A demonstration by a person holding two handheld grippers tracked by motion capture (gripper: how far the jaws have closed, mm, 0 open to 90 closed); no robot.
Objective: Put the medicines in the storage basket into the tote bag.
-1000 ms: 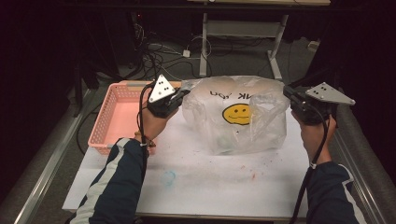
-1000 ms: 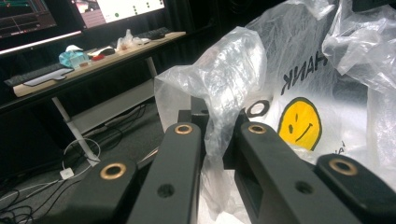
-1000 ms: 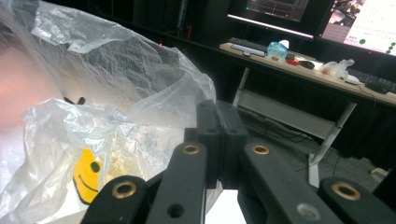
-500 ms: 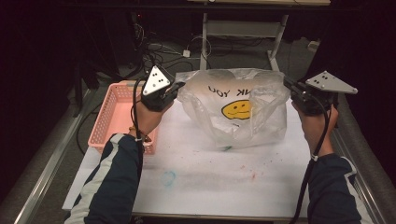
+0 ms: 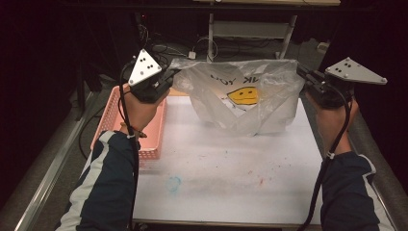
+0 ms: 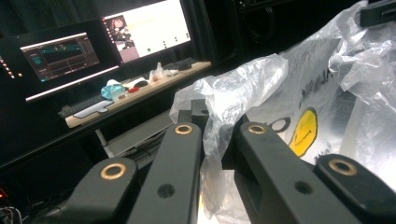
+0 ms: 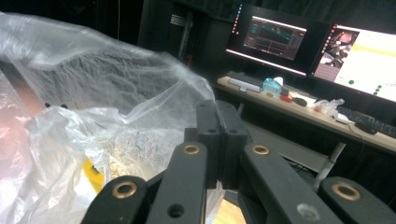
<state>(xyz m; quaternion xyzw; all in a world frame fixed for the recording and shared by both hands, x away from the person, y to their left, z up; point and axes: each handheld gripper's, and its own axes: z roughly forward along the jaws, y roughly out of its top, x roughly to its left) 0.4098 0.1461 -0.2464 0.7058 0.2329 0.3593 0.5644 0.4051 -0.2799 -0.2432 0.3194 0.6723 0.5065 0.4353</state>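
Bag [image 5: 250, 103] lifted higher; clear plastic, yellow smiley; both hand-held grippers [image 5: 169, 79] [image 5: 303, 73] clamped on its edges.

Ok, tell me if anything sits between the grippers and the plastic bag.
Nothing does. The left gripper is shut on the left edge of the plastic bag and the right gripper on its right edge. The bag hangs stretched between them, its bottom at the white table.

Left claw [image 5: 169, 77], right claw [image 5: 304, 74] clamped, raised
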